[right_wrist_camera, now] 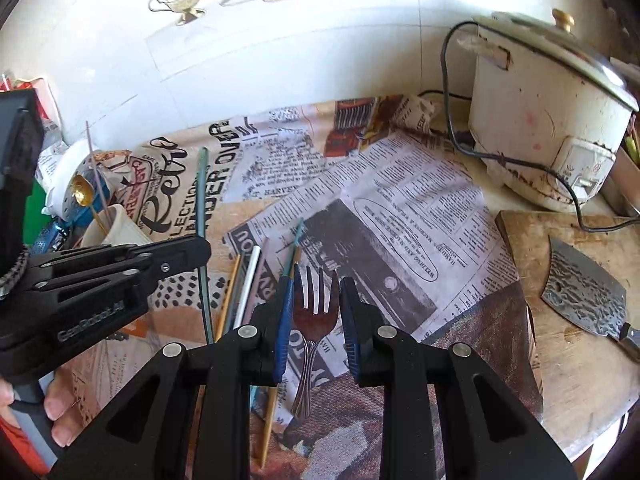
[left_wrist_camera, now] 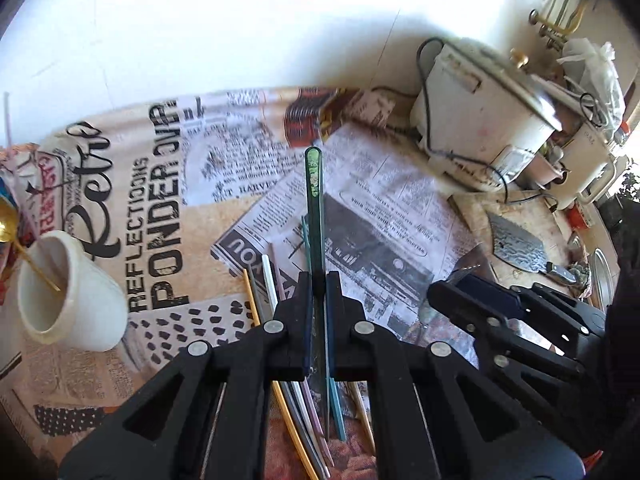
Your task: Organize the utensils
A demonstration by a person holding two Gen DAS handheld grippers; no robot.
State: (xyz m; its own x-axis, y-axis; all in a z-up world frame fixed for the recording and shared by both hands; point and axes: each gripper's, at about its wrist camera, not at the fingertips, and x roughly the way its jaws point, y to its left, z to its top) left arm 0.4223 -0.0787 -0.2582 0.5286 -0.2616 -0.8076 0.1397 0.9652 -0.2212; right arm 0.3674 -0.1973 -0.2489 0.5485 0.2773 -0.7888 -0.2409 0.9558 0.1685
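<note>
newsprint cloth [left_wrist_camera: 160, 208]: one cup [left_wrist_camera: 68, 292], one fork [right_wrist_camera: 312, 320].

Home kitchen, prob. a counter by a white tiled wall [right_wrist_camera: 280, 52]. Signs: old white rice cooker [right_wrist_camera: 536, 120] w/ cord, wooden cutting board [right_wrist_camera: 580, 360] w/ a cleaver [right_wrist_camera: 584, 300] on it, white cup [left_wrist_camera: 68, 292] w/ a gold spoon [left_wrist_camera: 12, 220], newspaper-print cloth [right_wrist_camera: 400, 208] over the surface.

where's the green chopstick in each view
Left wrist: green chopstick at centre, rising from the left tool, which is shut on it.
Right wrist: left of centre, a thin upright line crossing that tool.
Shared landmark: white rice cooker, upper right in both.
</note>
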